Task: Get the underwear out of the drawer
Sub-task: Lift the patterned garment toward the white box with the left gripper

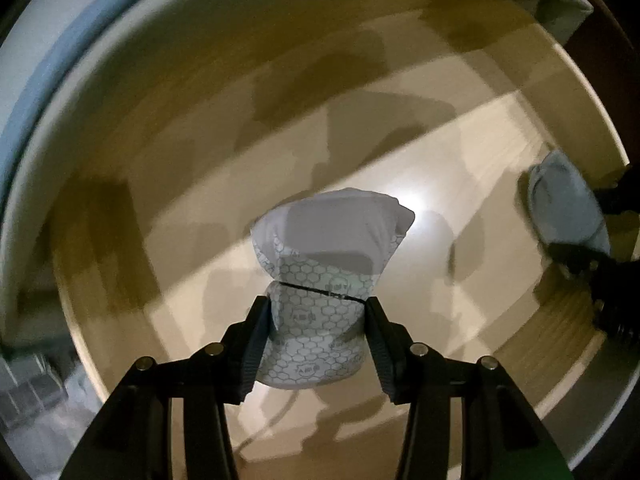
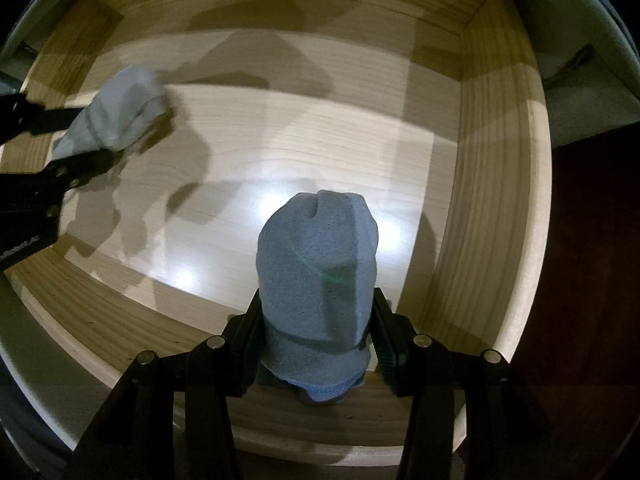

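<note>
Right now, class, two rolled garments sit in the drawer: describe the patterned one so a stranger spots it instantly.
Look into the pale wooden drawer with its bare floor. Between the left tongs stands a rolled white garment. Unlike the plain blue-grey roll in the right tongs, it carries a printed grey honeycomb pattern.

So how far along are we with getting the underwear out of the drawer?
Done: both pieces are picked up. The left gripper has the white patterned underwear between its fingers, and the right gripper is shut on the blue underwear. In hand: both bundles hang over the wooden drawer, whose floor shows nothing else lying on it. Left: carry both clear of the drawer walls and set them down outside.
</note>
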